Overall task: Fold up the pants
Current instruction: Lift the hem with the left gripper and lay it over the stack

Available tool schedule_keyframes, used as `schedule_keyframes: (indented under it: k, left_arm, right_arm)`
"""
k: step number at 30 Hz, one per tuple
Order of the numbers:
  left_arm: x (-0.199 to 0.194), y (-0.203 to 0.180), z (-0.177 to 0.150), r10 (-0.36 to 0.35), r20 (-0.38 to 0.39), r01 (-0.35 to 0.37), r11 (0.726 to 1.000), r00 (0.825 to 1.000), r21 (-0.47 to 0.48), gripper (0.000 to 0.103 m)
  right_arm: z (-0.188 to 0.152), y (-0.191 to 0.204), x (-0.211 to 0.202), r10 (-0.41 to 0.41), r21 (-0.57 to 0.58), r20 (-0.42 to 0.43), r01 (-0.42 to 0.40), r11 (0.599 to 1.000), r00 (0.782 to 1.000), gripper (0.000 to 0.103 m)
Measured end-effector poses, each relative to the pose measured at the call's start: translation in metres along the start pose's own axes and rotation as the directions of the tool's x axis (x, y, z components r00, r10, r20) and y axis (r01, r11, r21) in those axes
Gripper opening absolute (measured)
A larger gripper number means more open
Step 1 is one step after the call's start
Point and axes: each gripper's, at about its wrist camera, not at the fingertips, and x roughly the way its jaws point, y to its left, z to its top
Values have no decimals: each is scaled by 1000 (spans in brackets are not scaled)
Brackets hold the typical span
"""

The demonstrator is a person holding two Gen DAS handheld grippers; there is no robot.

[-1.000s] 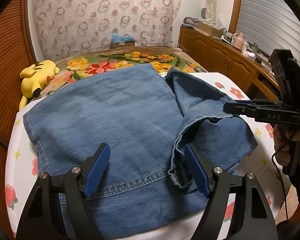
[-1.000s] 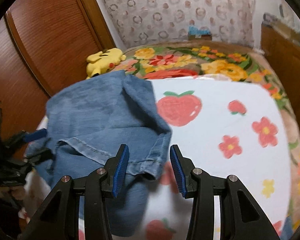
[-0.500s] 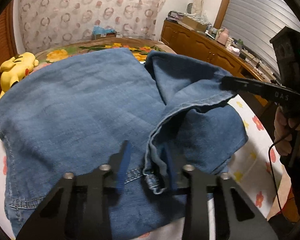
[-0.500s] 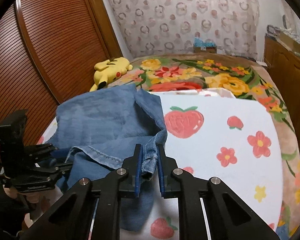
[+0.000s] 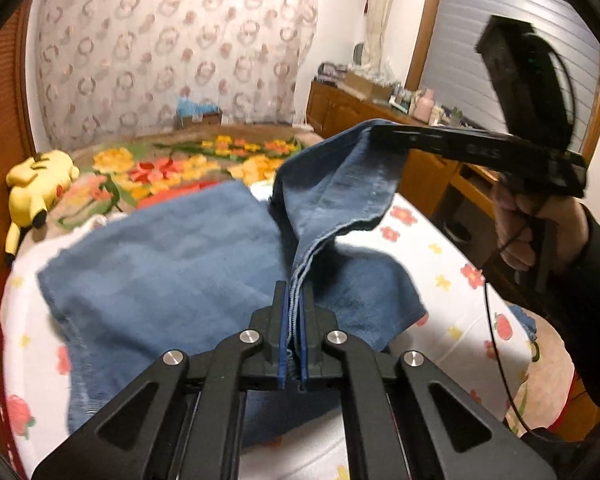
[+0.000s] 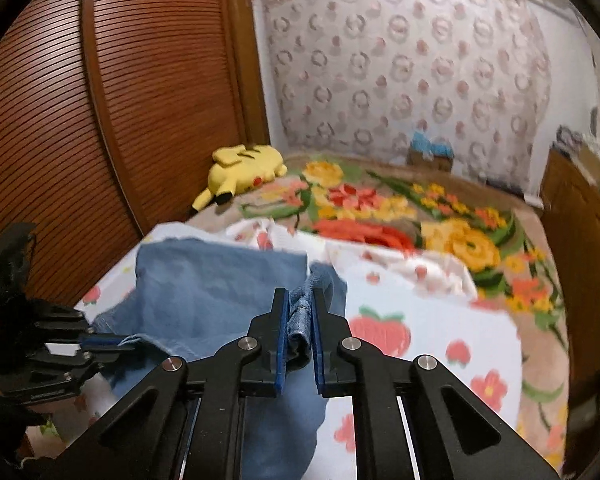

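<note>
The blue denim pants (image 5: 168,264) lay spread over the white bedsheet printed with strawberries and flowers (image 5: 436,240), filling the middle and lower left of the left wrist view. One edge of them was lifted off the bed, rising from the bottom centre of that frame toward the upper right.

The left gripper (image 5: 295,300), black with blue pads, sat at the bottom centre of its own view with its fingers drawn narrow, pinching a seamed denim edge between the pads. From there the cloth ran up in a taut fold to the right gripper (image 5: 374,130), seen from the side in the upper right of the frame, where a hand (image 5: 532,228) in a dark sleeve held its handle. Its tip met the raised corner of the cloth.

In the right wrist view, the right gripper (image 6: 300,300) showed at the bottom centre with its fingers closing, a bunched fold of denim clamped between the blue pads. The left gripper (image 6: 112,340) appeared at the lower left edge of this frame, gripping the hem.

A yellow plush toy (image 6: 242,170) lay at the far left side of the bed, on a flowered blanket (image 6: 400,208), beside a brown slatted wooden door (image 6: 112,92).
</note>
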Motion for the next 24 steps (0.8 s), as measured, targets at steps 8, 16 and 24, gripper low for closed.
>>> schedule_keyframes:
  k: [8,16,24]
  left_arm:
    - [-49,7,9,59,94,-59,998,994,-6,5]
    - [-69,48,-9,201,67,-197,978,977,-68,5]
    - [-52,72,-43,217,-20,-218,968,976,-128,5]
  right_arm:
    - [32,34,-6,50,-110,79,-41,993,996,9]
    - [47,59,30,157,-179,47,-146,973,986,9]
    - [60,66,94,230,-193,-50,-235,953,972,9]
